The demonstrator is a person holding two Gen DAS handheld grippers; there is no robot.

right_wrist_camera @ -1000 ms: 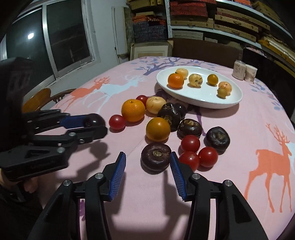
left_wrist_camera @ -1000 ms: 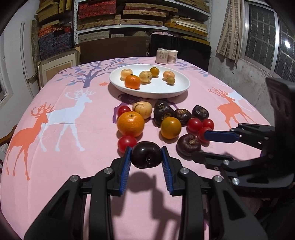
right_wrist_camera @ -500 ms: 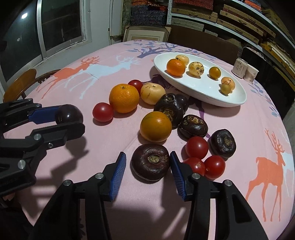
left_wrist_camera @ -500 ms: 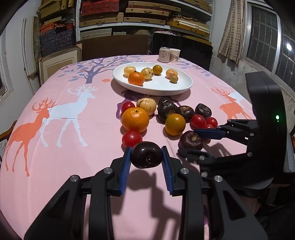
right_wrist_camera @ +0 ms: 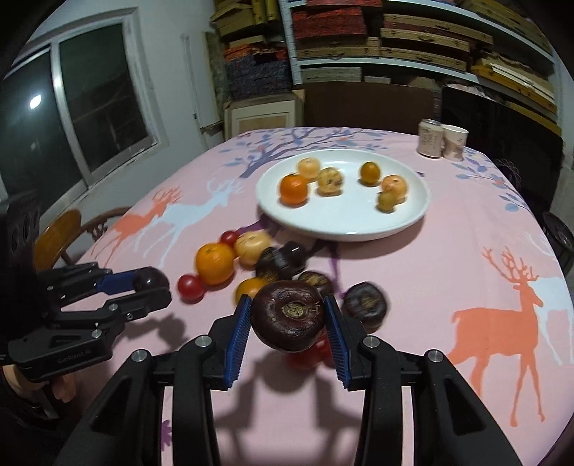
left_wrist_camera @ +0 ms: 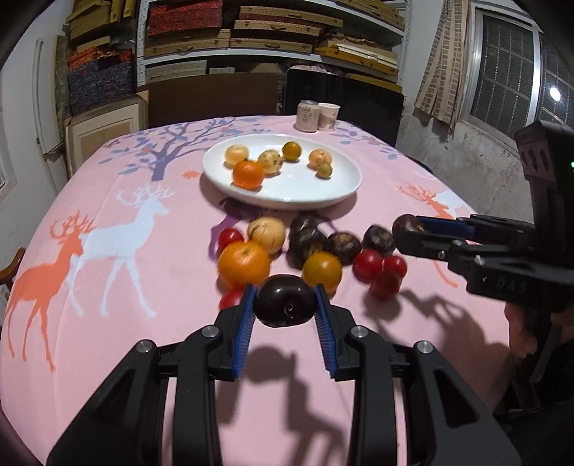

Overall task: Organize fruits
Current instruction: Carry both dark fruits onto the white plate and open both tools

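Note:
My left gripper is shut on a smooth dark plum and holds it above the pink cloth, near the loose fruit. My right gripper is shut on a wrinkled dark purple fruit, lifted above the table; it also shows at the right of the left wrist view. A white oval plate with several orange and yellow fruits sits beyond. Loose on the cloth lie an orange, red tomatoes, a pale fruit and dark fruits.
A can and a paper cup stand at the table's far edge. A wooden chair is beside the table's left side. Shelves with boxes fill the back wall.
My right gripper closed on the wrinkled dark fruit and lifted it off the cloth. Both grippers rose and moved toward the plate; the left still holds the plum.

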